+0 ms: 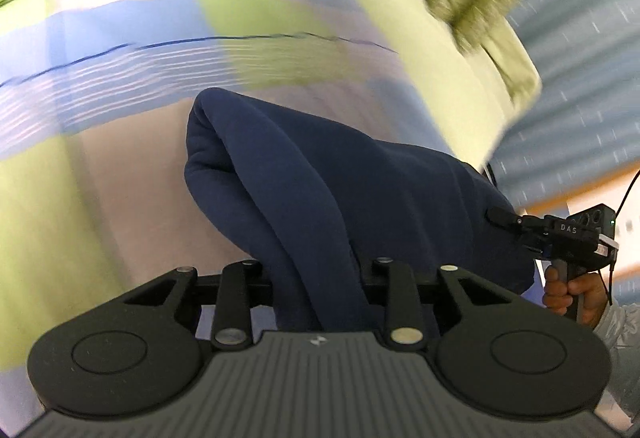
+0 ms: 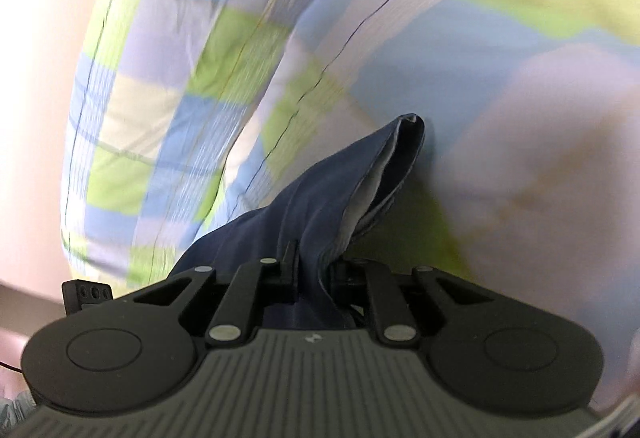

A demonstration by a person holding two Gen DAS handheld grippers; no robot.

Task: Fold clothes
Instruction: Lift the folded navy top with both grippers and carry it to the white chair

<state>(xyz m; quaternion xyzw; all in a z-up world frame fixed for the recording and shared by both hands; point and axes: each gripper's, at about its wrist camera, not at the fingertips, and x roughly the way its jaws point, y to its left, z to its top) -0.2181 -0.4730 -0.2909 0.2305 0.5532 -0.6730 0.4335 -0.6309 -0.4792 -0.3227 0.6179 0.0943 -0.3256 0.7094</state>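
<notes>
Navy garment (image 1: 320,190) clamped in both tongs, left (image 1: 318,274) and right (image 2: 316,270), above checked bedsheet (image 2: 168,78).

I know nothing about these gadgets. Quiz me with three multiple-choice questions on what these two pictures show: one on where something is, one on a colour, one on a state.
1. Where does the navy garment sit in the left wrist view?
A. folded flat on the bedding
B. bunched between the left gripper's fingers
C. draped over the pillow

2. What colours is the checked bedding under it?
A. red and black
B. plain white
C. green, blue and pale lilac

3. How does the right gripper stand?
A. shut on the garment
B. wide open and empty
C. shut on a cable

Answers: 1 B, the dark cloth rises from between the two black fingers. 2 C, blocks of those colours fill both views. 3 A, its jaws pinch a narrow fold of navy cloth.
</notes>
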